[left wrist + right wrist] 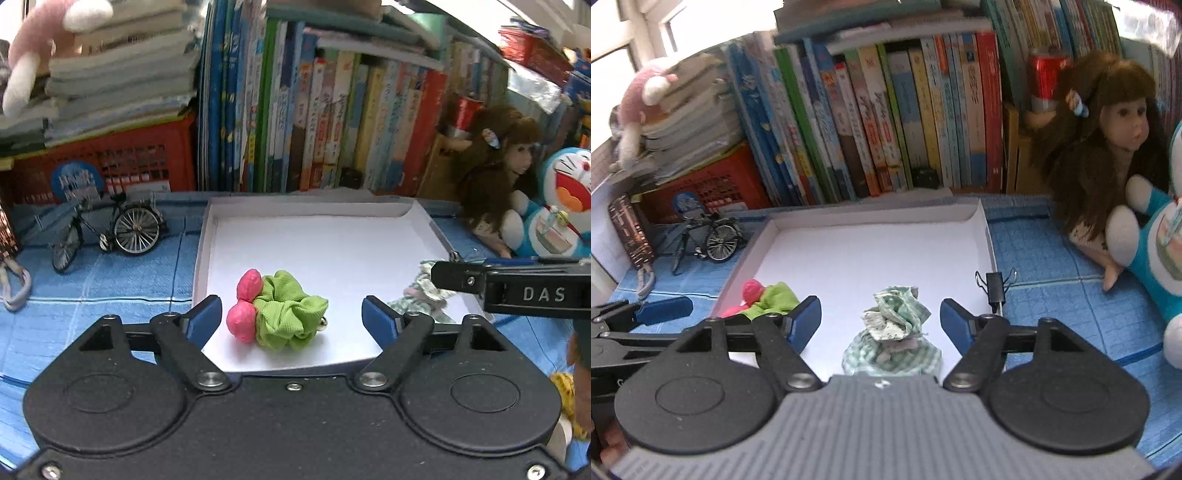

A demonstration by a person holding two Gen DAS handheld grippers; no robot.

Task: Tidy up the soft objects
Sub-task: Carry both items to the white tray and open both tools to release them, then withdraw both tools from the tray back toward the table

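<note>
My left tool (291,314) is spread wide, nothing clamped. The green scrunchie with pink knobs (280,314) lies loose between the pads on the floor of the white tray (332,240), near its front-left. My right tool (881,319) is spread wide too, and the green checked scrunchie (894,332) sits free between its pads, front-right in the same tray. The tray is on the blue-covered table (110,273).

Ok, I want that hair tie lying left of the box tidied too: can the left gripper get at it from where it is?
Probably yes. The left gripper is open and holds nothing, and the hair tie lies alone on the blue mat, with nothing between.
</note>
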